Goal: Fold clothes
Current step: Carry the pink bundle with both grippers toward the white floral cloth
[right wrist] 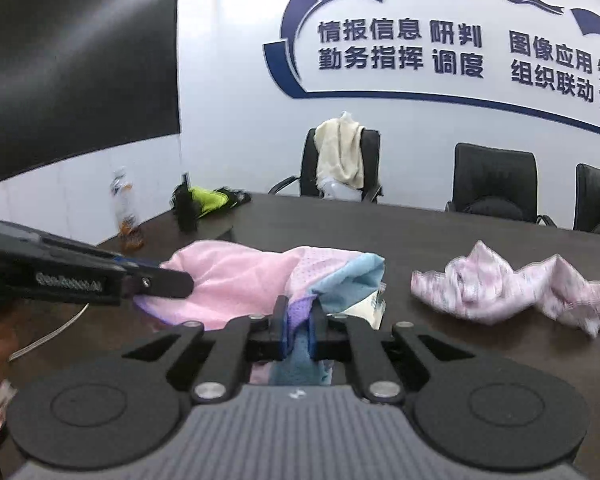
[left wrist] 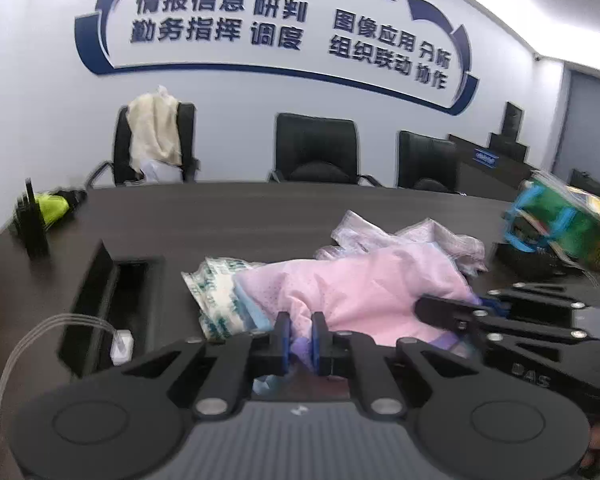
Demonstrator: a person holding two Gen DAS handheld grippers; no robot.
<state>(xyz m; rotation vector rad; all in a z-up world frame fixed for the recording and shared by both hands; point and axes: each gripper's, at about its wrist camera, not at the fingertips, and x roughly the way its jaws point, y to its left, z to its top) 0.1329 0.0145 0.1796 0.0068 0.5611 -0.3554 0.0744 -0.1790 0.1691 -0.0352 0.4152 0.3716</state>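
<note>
My left gripper (left wrist: 300, 334) is nipped tight on the pink garment (left wrist: 364, 292), purple hem betw. the pads. Right gripper (right wrist: 299, 330) is clamped on the same garment's blue-and-purple edge. Garment lies bunched on the dark table (left wrist: 220, 220), just right of the table's cable box (left wrist: 108, 300). 2nd crumpled pink-white cloth (right wrist: 516, 284) sits right of the garment, apart from it.

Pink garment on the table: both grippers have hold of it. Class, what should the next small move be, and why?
Probably draw the two grippers apart to stretch the edge flat. The left gripper and the right gripper are each shut on the pink garment, which is bunched on the dark table. Its pink, blue and purple panels are crumpled together, so it needs spreading before any fold.
</note>
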